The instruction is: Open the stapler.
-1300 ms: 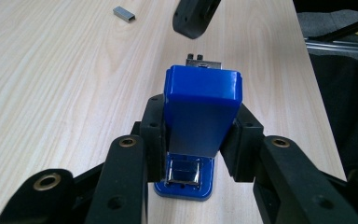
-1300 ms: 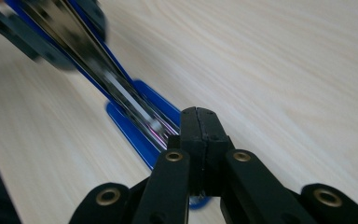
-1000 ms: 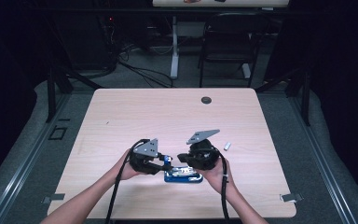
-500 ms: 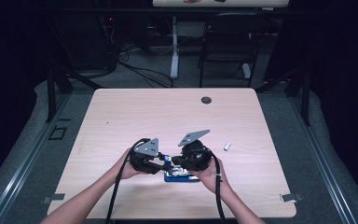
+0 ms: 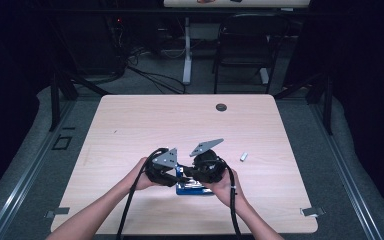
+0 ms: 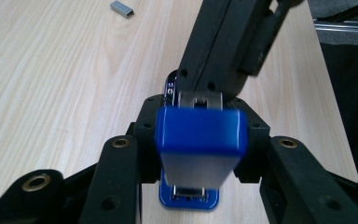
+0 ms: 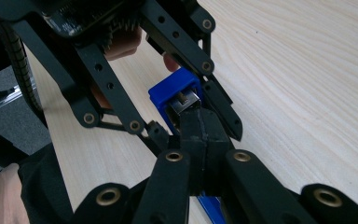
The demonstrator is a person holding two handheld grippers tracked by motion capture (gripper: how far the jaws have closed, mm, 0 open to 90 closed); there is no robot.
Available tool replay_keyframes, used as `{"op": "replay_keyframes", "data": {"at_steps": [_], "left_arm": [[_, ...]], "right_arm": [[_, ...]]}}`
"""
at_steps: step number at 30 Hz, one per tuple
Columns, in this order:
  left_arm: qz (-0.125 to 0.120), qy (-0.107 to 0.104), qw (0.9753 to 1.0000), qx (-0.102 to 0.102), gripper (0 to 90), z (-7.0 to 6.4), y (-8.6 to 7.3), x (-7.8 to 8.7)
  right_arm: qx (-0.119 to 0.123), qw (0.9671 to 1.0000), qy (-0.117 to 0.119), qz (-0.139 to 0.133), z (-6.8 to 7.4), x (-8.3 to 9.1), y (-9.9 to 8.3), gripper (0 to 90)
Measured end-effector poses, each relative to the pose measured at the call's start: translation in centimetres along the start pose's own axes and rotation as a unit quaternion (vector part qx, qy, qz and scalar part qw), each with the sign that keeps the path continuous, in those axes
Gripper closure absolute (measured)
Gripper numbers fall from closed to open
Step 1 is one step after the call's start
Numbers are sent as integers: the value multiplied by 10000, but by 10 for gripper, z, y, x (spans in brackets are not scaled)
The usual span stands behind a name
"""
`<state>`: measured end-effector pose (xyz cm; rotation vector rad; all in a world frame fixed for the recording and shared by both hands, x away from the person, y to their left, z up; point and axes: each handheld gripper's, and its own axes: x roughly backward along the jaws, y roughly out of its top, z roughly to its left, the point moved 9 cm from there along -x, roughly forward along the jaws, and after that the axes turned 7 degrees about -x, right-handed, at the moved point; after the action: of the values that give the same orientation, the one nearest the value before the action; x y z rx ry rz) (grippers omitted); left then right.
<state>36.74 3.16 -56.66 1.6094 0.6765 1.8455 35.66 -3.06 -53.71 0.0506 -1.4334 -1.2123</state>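
left gripper [image 6: 200, 154] clamps blue stapler [image 6: 198, 144] top; right gripper [image 7: 200, 126] jaws pinched together at stapler's metal end; staple strip [image 5: 243, 156] right of stapler.

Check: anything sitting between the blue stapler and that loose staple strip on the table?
Nothing visible. In the high view bare table lies between the blue stapler and the staple strip. The left gripper is clamped on the stapler's raised top; the right gripper is closed at its metal magazine.
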Motion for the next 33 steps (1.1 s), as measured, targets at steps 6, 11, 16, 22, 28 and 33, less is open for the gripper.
{"op": "replay_keyframes", "data": {"at_steps": [6,11,16,22,28,33], "left_arm": [[26,24,10000,-8,650,1,0,-1],[9,23,10000,-10,652,1,-1,1],[-6,-4,10000,-3,653,0,-2,2],[-10,19,10000,-51,654,0,-2,1],[58,36,10000,-36,653,-1,-2,1],[108,45,9999,-78,654,-1,-1,0]], "right_arm": [[-33,10000,31,-25,-2,3,1,900],[-109,9999,-30,-100,-13,16,-2,900],[-273,9991,-330,79,-38,25,-19,900],[-381,9951,-570,711,-61,8,-52,900],[-249,9912,-715,1085,-64,-4,-63,900],[-137,9889,-803,1241,-62,-11,-65,900]]}}
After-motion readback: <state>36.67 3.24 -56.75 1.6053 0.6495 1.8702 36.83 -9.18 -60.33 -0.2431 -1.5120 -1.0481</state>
